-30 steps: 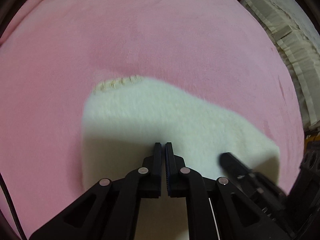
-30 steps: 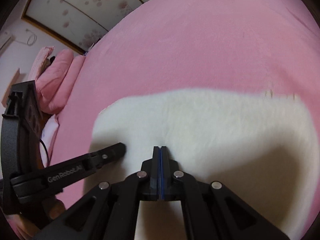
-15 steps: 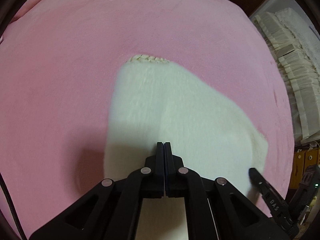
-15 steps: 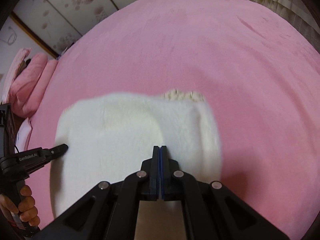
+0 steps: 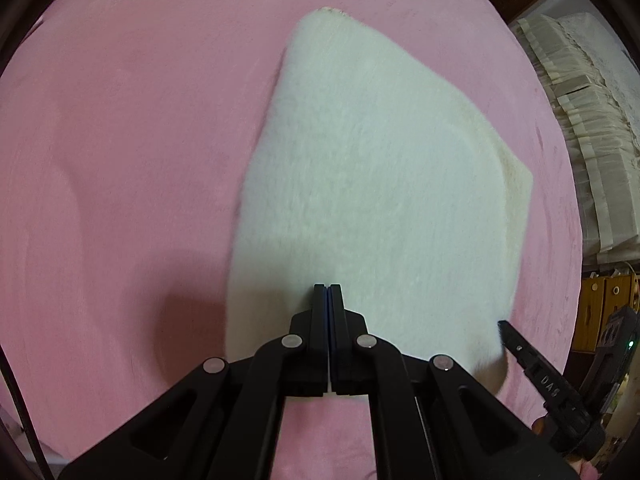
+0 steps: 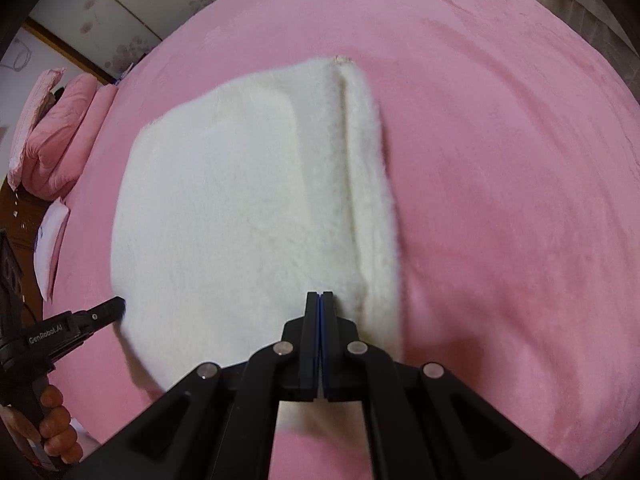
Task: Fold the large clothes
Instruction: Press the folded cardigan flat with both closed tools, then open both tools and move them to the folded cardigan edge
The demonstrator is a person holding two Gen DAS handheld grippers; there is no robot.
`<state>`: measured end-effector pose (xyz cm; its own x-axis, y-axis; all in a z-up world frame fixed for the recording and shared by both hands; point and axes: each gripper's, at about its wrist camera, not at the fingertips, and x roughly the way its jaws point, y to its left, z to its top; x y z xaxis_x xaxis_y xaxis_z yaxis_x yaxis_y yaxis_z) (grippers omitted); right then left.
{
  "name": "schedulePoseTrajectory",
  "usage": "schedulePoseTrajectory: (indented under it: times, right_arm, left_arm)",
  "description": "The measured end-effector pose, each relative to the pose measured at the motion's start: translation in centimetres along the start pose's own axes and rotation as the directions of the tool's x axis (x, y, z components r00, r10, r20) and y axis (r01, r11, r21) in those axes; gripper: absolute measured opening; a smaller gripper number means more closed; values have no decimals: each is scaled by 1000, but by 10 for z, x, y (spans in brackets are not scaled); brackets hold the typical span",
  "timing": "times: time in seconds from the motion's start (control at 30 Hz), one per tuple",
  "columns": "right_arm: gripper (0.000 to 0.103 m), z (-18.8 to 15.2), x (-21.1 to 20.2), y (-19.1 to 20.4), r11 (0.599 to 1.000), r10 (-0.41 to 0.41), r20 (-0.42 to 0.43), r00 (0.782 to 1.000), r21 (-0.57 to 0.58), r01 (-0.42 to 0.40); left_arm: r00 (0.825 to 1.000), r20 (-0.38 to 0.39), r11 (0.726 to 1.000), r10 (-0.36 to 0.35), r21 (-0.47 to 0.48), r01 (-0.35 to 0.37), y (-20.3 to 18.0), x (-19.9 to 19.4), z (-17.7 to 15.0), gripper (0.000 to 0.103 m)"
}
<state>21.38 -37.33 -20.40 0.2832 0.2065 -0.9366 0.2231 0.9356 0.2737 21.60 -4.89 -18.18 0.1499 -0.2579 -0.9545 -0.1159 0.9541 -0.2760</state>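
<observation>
Fleecy white garment (image 5: 372, 184), thick and plush, lies spread across the middle of the pink plush bed (image 5: 120, 140), its near hem lifted toward me. I hold that hem at two places. My left tongs (image 5: 328, 292) are pressed fully together with the near edge of the fleece pinched between them, toward its left side. My right tongs (image 6: 320, 298) are likewise closed tight on the near edge, just beside a long doubled-over strip (image 6: 372, 200) that runs down the garment's right side. In the right wrist view the other tool's tip (image 6: 116, 304) touches the left near corner of the fleece; in the left wrist view the right tool's tip (image 5: 506, 326) meets the opposite corner.

I judge that one side panel is already turned in and that I am mid-fold, with the near hem gripped ready to be carried over. The next move, as I read it, calls for both tongs to rise together and travel toward the far edge of the bed, level with each other, so the hem lands square on the far end, where a small ribbed cream trim (image 5: 330, 10) shows.

Pink pillows (image 6: 56, 136) are stacked at the bed's far left corner, below a floral wall panel (image 6: 120, 4). Pale pleated fabric (image 5: 580, 128) hangs off the right edge, above a wooden cabinet (image 5: 600, 308).
</observation>
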Motion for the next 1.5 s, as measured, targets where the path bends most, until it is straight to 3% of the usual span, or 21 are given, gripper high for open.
schedulePoseTrajectory:
  times: [0.07,0.1,0.17,0.27,0.33,0.37,0.43,0.5,0.57,0.67,0.73,0.83,0.97,1.03,1.17,1.23,1.27,1.37,1.43,1.5]
  right_arm:
    - [0,-1,-4,3,1000,-20,-21,1000,20,20]
    - [0,3,-5,8,999,10,-9,1000,45,-10]
    - [0,0,-14,-3,979,166,27,986,114,-168]
    - [0,-2,4,1,891,408,-25,912,228,-393]
    - [0,-5,19,19,854,496,-78,865,222,-470]
    - [0,-5,27,32,854,509,-102,855,186,-486]
    - [0,-7,38,51,880,473,-133,871,123,-459]
    - [0,-5,44,55,891,452,-124,883,101,-442]
    - [0,-11,45,48,893,448,-124,885,103,-438]
    - [0,-13,33,31,953,303,-113,946,22,-303]
    - [0,-18,23,5,960,279,-89,956,24,-278]
    - [0,-20,11,-23,984,175,-83,981,48,-171]
    - [0,-21,1,-32,990,127,-104,986,76,-119]
    - [0,-18,0,-15,995,75,-117,990,76,-66]
    - [5,-21,-19,11,1000,-14,-133,991,4,14]
    - [9,-16,-25,29,1000,-15,-142,990,-11,13]
    - [11,-16,-31,35,1000,-13,-152,988,-17,11]
    - [36,-14,-45,53,998,-18,-161,987,-61,8]
    - [51,-12,-57,63,994,-34,-154,988,-106,18]
    - [58,-11,-67,72,990,-46,-145,988,-138,26]
  left_arm:
    - [998,-16,998,66,9,-66,-26,2,10,1]
    - [996,-9,996,86,28,-86,-21,-6,1,1]
    - [998,5,996,60,67,-60,-38,-11,3,1]
    - [999,-22,998,-32,59,34,-65,1,3,1]
    - [997,-30,996,-72,43,73,-77,8,3,1]
    - [997,-32,997,-65,40,66,-82,12,2,1]
    - [999,-43,999,0,51,2,-87,23,2,1]
    - [991,-58,986,124,119,-116,-95,38,-3,1]
    - [986,-44,973,160,176,-150,-103,43,-3,1]
    - [972,5,946,235,227,-230,-113,42,-5,1]
    - [972,21,951,235,203,-234,-108,40,-4,1]
    - [976,32,961,215,171,-217,-102,38,-7,1]
    - [951,52,922,304,235,-307,-111,37,-20,1]
    - [938,47,907,343,245,-344,-118,36,-24,10]
    - [950,10,933,312,188,-308,-116,20,-25,14]
    - [950,2,934,311,182,-306,-116,13,-25,17]
    - [950,11,933,311,189,-307,-118,7,-26,24]
    - [948,53,926,313,207,-317,-123,-14,-26,57]
    - [950,78,928,302,202,-312,-129,-30,-26,67]
    - [952,85,933,296,188,-307,-125,-43,-32,81]
